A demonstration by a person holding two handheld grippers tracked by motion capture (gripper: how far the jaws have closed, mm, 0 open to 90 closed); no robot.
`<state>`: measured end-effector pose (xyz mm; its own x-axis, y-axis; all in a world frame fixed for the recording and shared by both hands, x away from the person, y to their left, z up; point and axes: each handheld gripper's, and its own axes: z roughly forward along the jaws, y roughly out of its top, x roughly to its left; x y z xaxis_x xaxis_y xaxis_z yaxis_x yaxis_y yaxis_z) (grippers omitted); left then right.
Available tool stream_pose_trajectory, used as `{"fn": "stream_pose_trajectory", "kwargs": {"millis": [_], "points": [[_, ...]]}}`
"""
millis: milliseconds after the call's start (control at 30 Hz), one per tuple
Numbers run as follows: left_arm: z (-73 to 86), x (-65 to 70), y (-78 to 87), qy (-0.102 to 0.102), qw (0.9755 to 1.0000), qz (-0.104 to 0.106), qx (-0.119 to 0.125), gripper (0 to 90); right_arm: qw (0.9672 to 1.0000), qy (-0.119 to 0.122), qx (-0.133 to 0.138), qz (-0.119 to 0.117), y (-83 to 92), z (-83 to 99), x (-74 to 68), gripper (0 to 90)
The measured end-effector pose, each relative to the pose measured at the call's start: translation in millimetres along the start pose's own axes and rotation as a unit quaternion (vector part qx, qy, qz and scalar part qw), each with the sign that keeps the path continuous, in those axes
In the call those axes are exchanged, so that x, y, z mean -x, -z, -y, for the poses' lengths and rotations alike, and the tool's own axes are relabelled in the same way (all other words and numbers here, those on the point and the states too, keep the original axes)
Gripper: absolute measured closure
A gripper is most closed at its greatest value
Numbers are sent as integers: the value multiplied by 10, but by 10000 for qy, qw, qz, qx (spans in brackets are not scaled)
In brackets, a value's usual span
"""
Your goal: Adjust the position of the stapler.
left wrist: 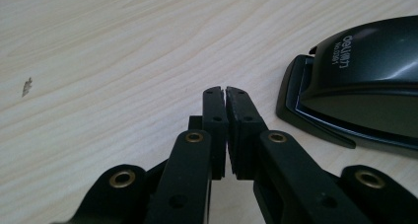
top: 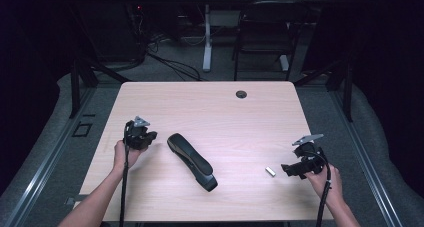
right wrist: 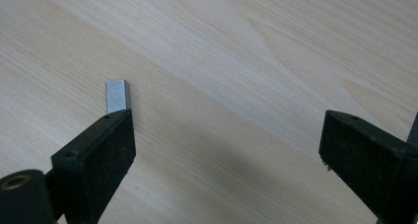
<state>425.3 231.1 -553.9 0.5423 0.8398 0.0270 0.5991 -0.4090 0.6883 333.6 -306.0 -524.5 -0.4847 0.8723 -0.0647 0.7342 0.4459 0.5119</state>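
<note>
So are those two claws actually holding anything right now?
No. The left claw is shut on nothing, beside the black stapler. The right claw is open, the small metal staple block lying just beyond one jaw.

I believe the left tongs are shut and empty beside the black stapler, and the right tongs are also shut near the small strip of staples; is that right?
Not quite: the right tongs stand wide open, as the right gripper view shows. The rest holds: the left tongs are shut and empty beside the black stapler, and the strip of staples lies near the right tongs.
</note>
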Motion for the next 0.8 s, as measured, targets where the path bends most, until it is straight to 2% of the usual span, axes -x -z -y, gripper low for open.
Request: {"fn": "stream_pose_trajectory", "kwargs": {"millis": [100,167,400,433,467,600,667,800], "points": [[-4,15,-55,-105,9999,69,5,896,10000,42,-26,-38,-7,-7,-16,66],[-8,33,-106,-131,9996,233,25,897,10000,27,0,-49,-7,-8,-14,66],[-30,85,-216,-246,9990,371,-27,897,10000,36,10,-66,-8,-10,-13,67],[-43,86,-229,-159,9989,434,-52,897,9999,57,-10,-82,-7,-12,-11,67],[-73,75,-235,-33,9986,523,39,897,10000,56,0,-71,-10,-11,-15,67],[-104,71,-253,-54,9981,620,-1,897,9999,84,5,-101,-8,-12,-20,70],[-101,95,-281,-70,9975,699,-69,897,9999,131,84,-46,15,-18,-35,72],[-99,100,-280,-56,9971,751,-46,899,9998,161,138,-29,28,-27,-59,73]]}}
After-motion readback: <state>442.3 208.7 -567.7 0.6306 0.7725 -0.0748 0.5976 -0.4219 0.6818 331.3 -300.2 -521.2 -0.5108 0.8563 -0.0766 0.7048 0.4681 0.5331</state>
